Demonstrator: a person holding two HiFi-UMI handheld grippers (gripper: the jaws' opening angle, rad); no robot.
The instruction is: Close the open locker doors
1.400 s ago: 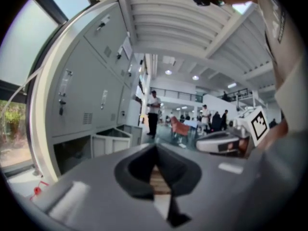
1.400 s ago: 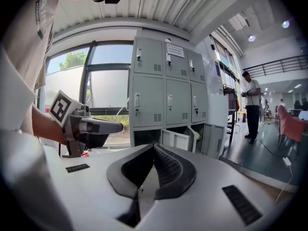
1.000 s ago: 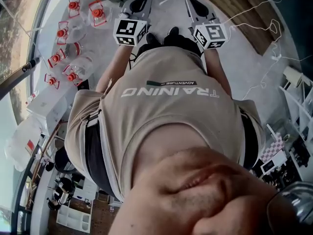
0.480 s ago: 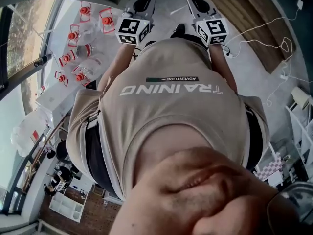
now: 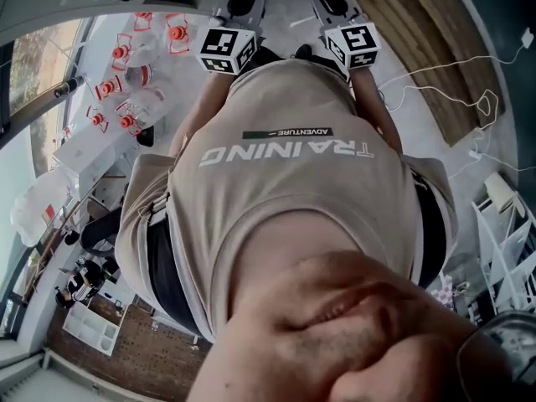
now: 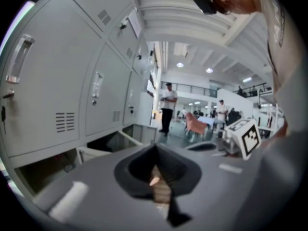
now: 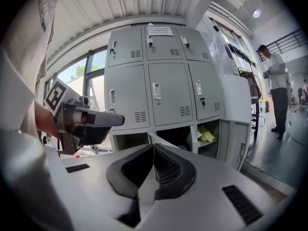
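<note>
Judged as the approach step: positioned well apart from the locker bank (image 7: pixel 159 81), with no door yet touched. Seen in the right gripper view as a grey three-by-three bank, upper two rows shut, bottom row open. Bottom-right door (image 7: pixel 237 139) swung wide to the right, exposing yellow items (image 7: pixel 207 134) in its compartment. Middle door (image 7: pixel 161 142) ajar, showing just above the jaws. Bottom-left compartment (image 7: pixel 129 139) also open, its door not made out. Right hand-held gripper (image 7: pixel 154 171) closed, jaws together with nothing between. Left hand-held gripper (image 6: pixel 158 179) likewise closed and empty, held in front of the torso beside the right, with the same bank to its left. Next, by judgement: step toward the bank, lower one closed gripper to the bottom row, set it against the outer face of a door near the free edge, and push until flush. Expect a stoop, and watch the neighbouring open door for collision.
</note>
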